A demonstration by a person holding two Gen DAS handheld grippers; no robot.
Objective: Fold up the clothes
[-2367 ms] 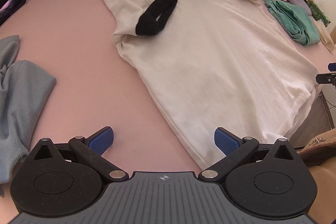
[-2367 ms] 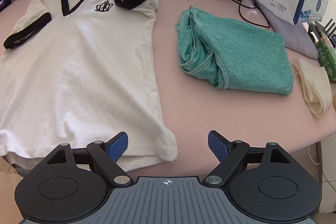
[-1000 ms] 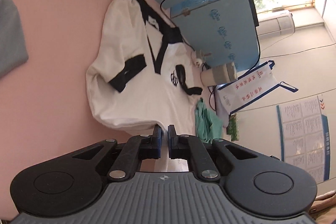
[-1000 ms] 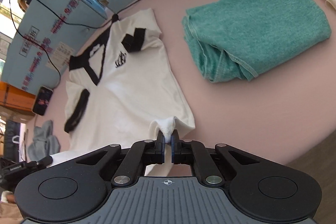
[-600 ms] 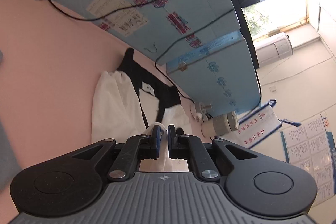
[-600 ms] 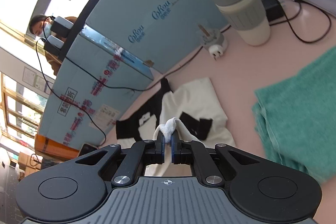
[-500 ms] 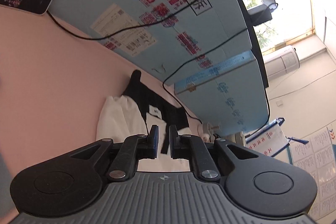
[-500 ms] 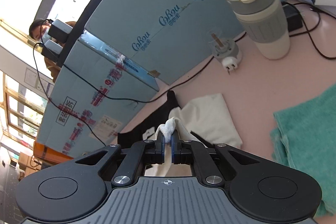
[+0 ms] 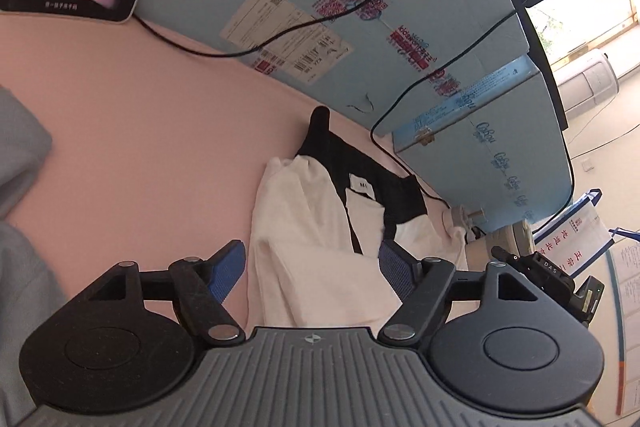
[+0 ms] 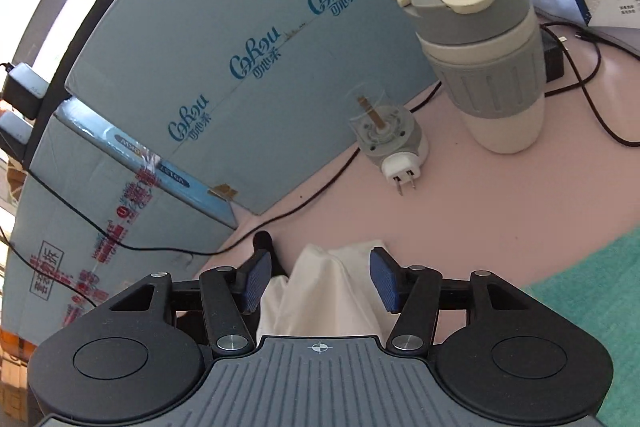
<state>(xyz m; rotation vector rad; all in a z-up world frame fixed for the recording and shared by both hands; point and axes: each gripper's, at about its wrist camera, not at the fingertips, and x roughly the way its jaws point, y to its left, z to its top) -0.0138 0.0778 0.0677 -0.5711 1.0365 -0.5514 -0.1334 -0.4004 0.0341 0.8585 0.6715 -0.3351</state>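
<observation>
both the left claw (image 9: 312, 267) and right claw (image 10: 318, 279) are opening, released, with the white black-trimmed cotton t-shirt (image 9: 308, 239) lying loose between their pads on the pink surface (image 9: 140, 115).

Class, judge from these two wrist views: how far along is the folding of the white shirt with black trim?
Done: the white shirt with black trim lies doubled towards its black collar on the pink table. In hand: the left gripper and right gripper are opening, their pads clear of the cloth between them. Left: probably further folds to make it compact.
</observation>
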